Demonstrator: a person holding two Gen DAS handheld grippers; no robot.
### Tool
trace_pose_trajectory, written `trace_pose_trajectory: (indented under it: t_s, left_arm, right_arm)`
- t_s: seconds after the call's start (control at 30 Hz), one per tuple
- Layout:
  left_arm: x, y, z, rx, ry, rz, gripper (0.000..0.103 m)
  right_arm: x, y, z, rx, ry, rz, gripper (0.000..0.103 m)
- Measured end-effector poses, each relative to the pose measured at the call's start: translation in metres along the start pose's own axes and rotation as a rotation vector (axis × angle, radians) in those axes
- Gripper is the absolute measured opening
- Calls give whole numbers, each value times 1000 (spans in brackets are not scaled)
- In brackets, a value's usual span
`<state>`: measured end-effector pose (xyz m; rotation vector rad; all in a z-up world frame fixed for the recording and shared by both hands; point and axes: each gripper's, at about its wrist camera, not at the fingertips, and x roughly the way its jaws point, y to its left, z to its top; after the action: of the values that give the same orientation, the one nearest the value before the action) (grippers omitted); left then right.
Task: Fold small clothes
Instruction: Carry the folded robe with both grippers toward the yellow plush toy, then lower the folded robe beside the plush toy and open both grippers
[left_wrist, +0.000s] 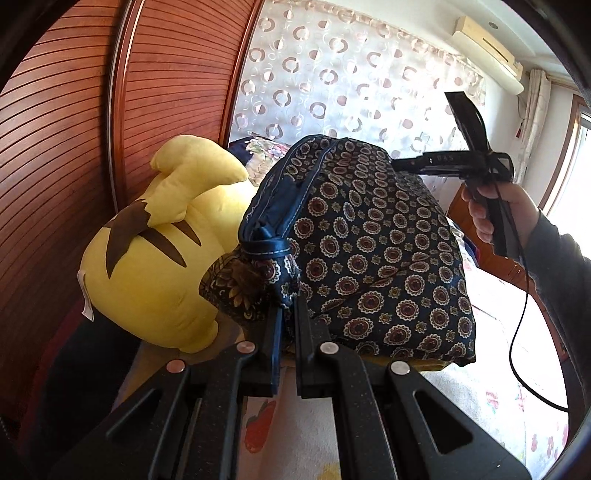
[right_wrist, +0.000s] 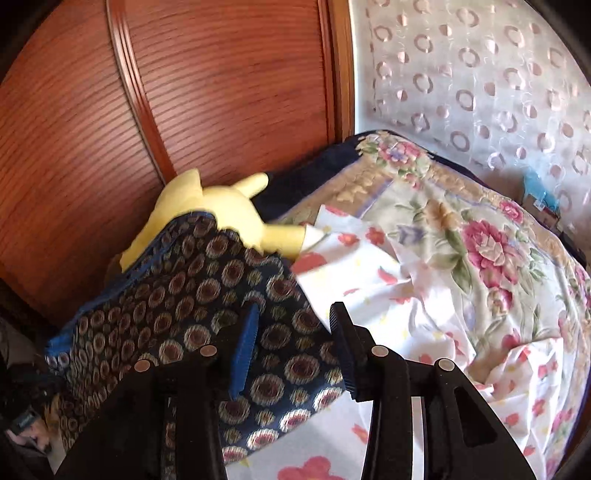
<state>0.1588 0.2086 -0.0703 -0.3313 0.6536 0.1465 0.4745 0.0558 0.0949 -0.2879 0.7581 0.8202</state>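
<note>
Left gripper (left_wrist: 286, 314), lower centre, is clamped on the corner of the patterned garment (left_wrist: 369, 240), which spreads to upper right. Right gripper (right_wrist: 295, 332) hovers parted over the cloth's right edge, nothing between its fingers. Open floral bedsheet (right_wrist: 461, 295) lies right; yellow plush toy (left_wrist: 159, 258) crowds left.

Bed (right_wrist: 424, 332), floral sheet: patterned garment (right_wrist: 207, 295), yellow plush (right_wrist: 236, 210), floral quilt (right_wrist: 480, 236)
</note>
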Motion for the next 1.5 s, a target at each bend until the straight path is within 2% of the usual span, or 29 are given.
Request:
trace_pose_trajectory:
  t_s: [0.13,0.17,0.2,0.27,0.33,0.5,0.53,0.67,0.73,0.87,1.0,1.27,1.37,1.5]
  left_arm:
    - [0,0,-1,3,4,3,5]
    - [0,0,-1,4,4,3,5]
    - [0,0,-1,5,4,3,5]
    - [-1,0,0,6,2,2,5]
    - [-1,2,0,4,1,4,5]
    - [-5,4,1,4,-6,19,5]
    - [-7,4,2,6,-6,22,5]
    - [-15,5,5,7,-4,19,5]
    - [-20,4,7,23,-10,30,6]
    - [-34,-5,10,66,-31,37,6]
    - [-46,-20,13,106,-51,42,6]
    - [-77,-72,8,198,-86,-8,8]
    - [-88,-94,4,211,-93,-38,10]
    - [-100,-119,-1,234,-105,-22,14]
  right_arm:
    - [10,4,11,-6,-5,45,41]
    - [13,7,13,-16,-3,55,37]
    - [16,9,15,-34,-1,62,21]
    - [20,19,17,-92,-5,53,10]
    - [16,22,16,-126,-39,52,4]
    - [9,36,26,-138,-140,42,3]
    - [12,41,28,-138,-138,42,3]
    - [28,54,19,-172,-79,-71,4]
    - [22,52,19,-149,-91,-86,9]
    - [-11,48,13,-100,-169,-96,40]
    - [-45,60,-20,-98,-194,-103,42]
    - [-152,87,-132,-33,-285,-105,46]
    - [-193,95,-173,17,-320,-116,53]
    - [-244,111,-223,52,-385,-171,58]
